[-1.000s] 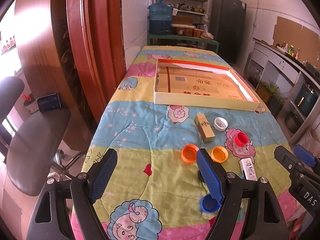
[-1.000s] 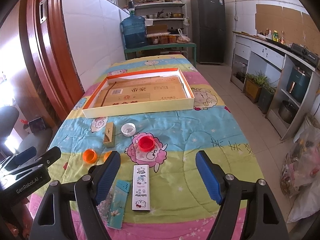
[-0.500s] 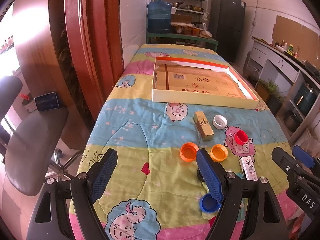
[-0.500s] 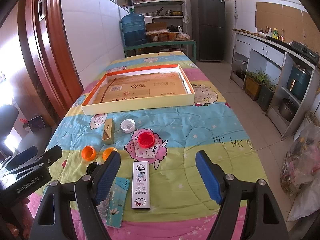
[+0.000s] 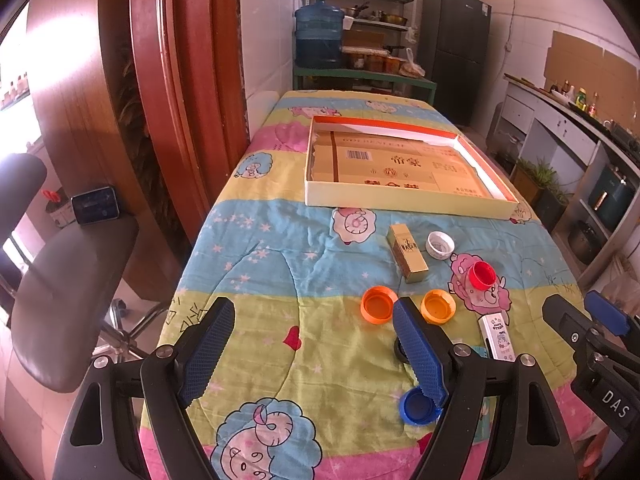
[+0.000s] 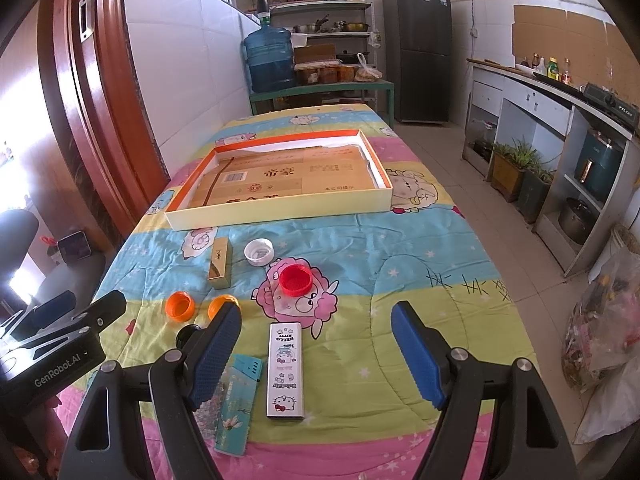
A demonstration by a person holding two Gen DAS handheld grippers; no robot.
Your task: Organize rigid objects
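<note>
A shallow cardboard tray (image 5: 408, 202) (image 6: 276, 218) lies at the far end of the cartoon-print cloth. Nearer sit a gold box (image 5: 407, 253) (image 6: 221, 263), a white cap (image 5: 440, 245) (image 6: 259, 252), a red cap (image 5: 482, 275) (image 6: 295, 280), two orange caps (image 5: 377, 305) (image 5: 438, 306) (image 6: 180, 306), a blue cap (image 5: 419, 406), a white cartoon case (image 6: 285, 369) (image 5: 497, 336) and a teal packet (image 6: 237, 404). My left gripper (image 5: 316, 356) hovers open above the cloth's near left. My right gripper (image 6: 316, 354) is open above the white case.
A black office chair (image 5: 68, 280) stands left of the table beside a wooden door frame (image 5: 176, 100). Behind the table are a water jug (image 6: 269, 60), shelves and a dark fridge (image 6: 420, 52). A counter (image 6: 560, 92) and potted plants line the right wall; plastic bags (image 6: 604, 344) lie on the floor.
Both grippers have drawn back and risen slightly, so the table looks a little farther away. Nothing on the cloth has moved.
</note>
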